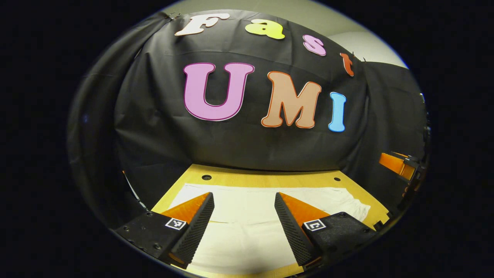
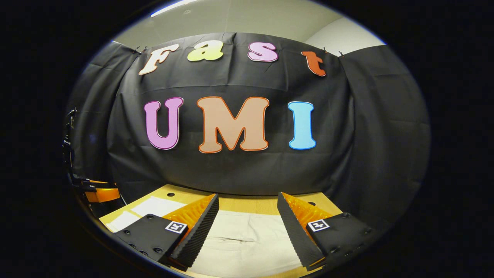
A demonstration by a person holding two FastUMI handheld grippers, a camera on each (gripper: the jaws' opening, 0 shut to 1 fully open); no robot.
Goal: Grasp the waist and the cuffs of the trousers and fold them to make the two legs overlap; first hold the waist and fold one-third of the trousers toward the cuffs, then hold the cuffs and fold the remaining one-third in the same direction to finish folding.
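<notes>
Trousers (image 1: 247,216), pale and spread flat on the wooden tabletop (image 1: 266,179) before the black booth wall; a rumpled end lies to the right in the left gripper view. Left gripper (image 1: 244,208) hovers above the cloth, jaws wide apart, holding nothing. Right gripper (image 2: 247,216), likewise over the trousers (image 2: 247,239), has its jaws spread wide and empty. Tabletop (image 2: 247,204) edge shows beyond the fabric.
</notes>
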